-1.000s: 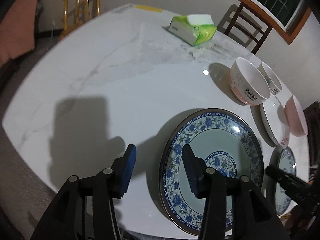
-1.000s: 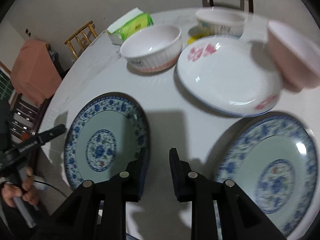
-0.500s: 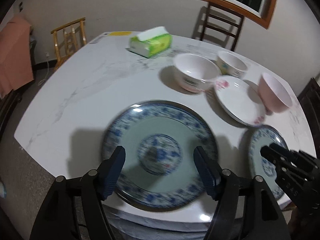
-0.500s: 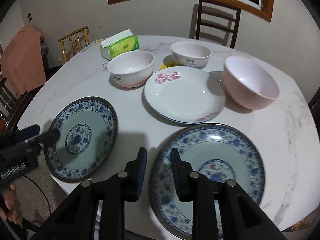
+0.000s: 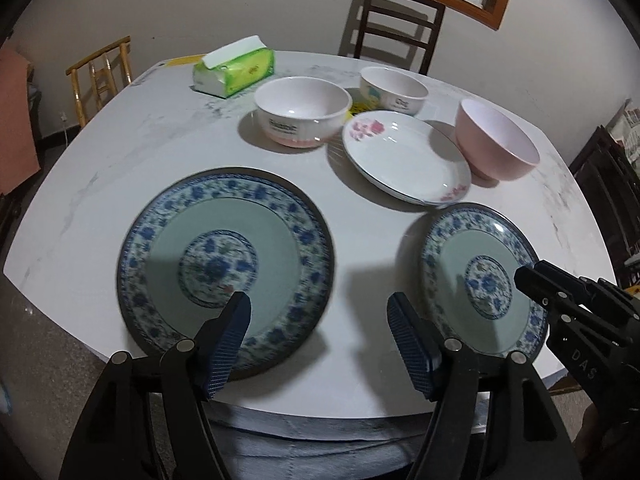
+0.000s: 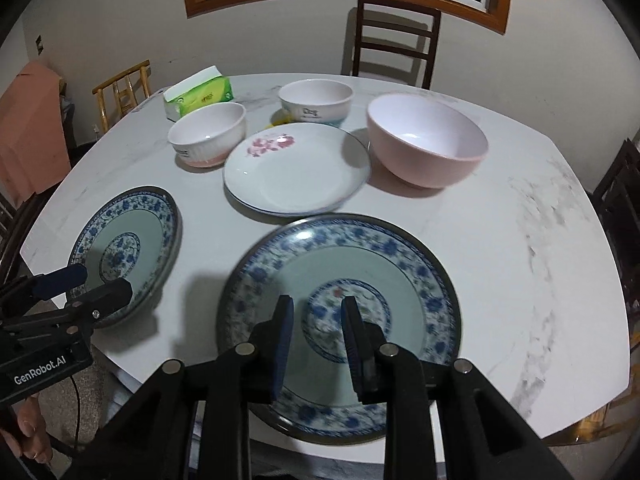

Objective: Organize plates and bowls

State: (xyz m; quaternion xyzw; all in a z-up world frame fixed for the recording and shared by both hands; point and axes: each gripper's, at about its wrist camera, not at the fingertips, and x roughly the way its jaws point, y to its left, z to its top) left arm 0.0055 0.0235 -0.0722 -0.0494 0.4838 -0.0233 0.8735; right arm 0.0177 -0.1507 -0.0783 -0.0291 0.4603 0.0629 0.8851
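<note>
Two blue-patterned plates lie near the white table's front edge. My left gripper [image 5: 320, 312] hovers open and empty above that edge, one pad over the near rim of the left plate [image 5: 226, 264], the other beside the right plate [image 5: 480, 276]. My right gripper [image 6: 317, 308] hangs over the right plate [image 6: 340, 320], its jaws a narrow gap apart with nothing between them. Behind stand a flowered white plate [image 6: 296, 168], a ribbed white-pink bowl [image 6: 208, 136], a small white bowl [image 6: 316, 102] and a pink bowl [image 6: 426, 144].
A green tissue pack [image 5: 236, 66] lies at the back left of the marble table [image 5: 160, 152]. A dark chair [image 6: 394, 40] stands behind it, a yellow chair [image 6: 122, 90] to the left. A hand [image 6: 28, 432] holds the left gripper's handle.
My left gripper has opened wider and swung from the table's left side to between the two blue plates. The right gripper has drawn back and now sits over the right plate.
</note>
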